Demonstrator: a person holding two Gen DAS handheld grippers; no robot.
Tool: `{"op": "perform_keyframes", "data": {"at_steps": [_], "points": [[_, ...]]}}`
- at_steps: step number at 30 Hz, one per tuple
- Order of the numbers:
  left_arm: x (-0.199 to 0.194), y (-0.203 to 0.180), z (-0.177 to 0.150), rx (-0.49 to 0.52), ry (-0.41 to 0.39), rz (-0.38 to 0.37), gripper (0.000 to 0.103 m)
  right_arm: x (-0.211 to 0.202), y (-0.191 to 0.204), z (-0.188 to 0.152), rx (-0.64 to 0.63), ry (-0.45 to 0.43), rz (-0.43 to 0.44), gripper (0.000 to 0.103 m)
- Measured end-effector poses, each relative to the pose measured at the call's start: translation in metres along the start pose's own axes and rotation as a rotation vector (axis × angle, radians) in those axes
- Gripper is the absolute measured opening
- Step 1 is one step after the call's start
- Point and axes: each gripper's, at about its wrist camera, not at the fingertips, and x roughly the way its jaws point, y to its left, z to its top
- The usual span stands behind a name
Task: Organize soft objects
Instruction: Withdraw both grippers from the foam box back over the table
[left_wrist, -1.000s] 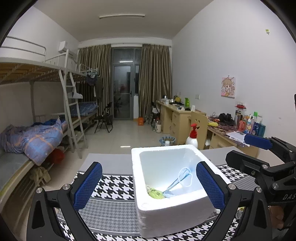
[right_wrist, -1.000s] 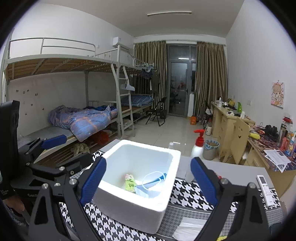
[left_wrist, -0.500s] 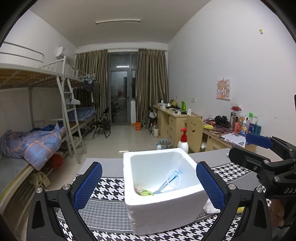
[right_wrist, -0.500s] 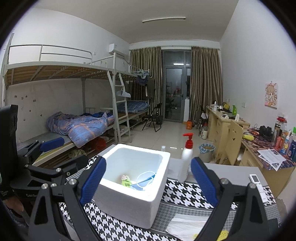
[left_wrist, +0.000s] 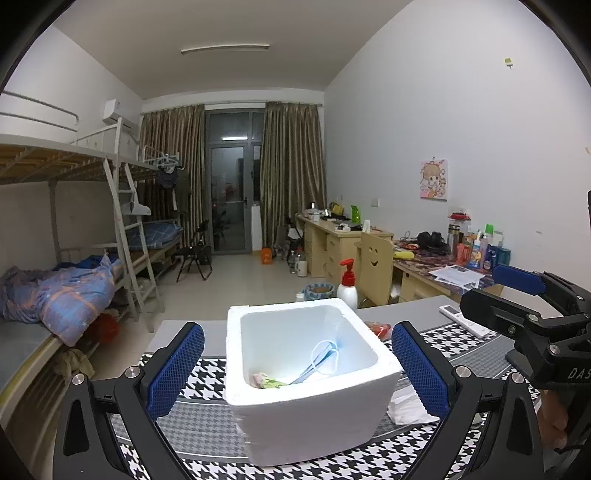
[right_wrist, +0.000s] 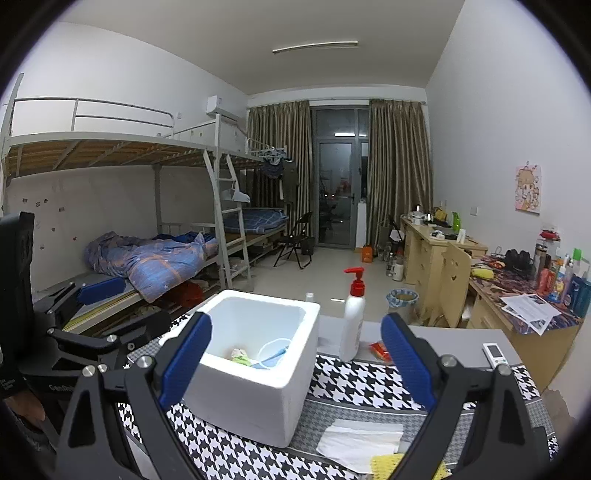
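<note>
left hand-held gripper: was hanging above the bench with its blue pads spread wide, nothing between them; the foam box sat framed right in the gap, untouched
bench: grey top with a black-and-white houndstooth mat laid over it; everything below was parked on this
foam box: white, open-topped, sitting upright on the mat; in the right wrist view it was left of centre
face mask: pale blue, ear loops showing, lying in the bottom of the box toward its right side
small packet: greenish-yellow, also down inside the box, just left of the mask; couldn't read the print
pump bottle: white with a red pump, standing upright just past the box's far right corner
red wrapper: lay flat by the bottle's base, on the right
white tissue: flat on the mat, right of the box, near edge
yellow sponge: touching the tissue's near edge, partly hidden by a finger
remote: white, far right of the bench
right hand-held gripper: jaws wide apart too, empty; hovering over the mat, tissue below it
</note>
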Motion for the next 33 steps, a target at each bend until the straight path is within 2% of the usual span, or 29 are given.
{"op": "perform_keyframes", "data": {"at_steps": [16, 33], "points": [[-0.006, -0.022, 0.0, 0.026, -0.02, -0.092, 0.102, -0.023, -0.02, -0.01, 0.037, -0.008, -0.072, 0.096], [-0.001, -0.049, -0.008, 0.033, 0.001, -0.172, 0.102, -0.05, -0.048, -0.023, 0.088, -0.013, -0.157, 0.096]]}}
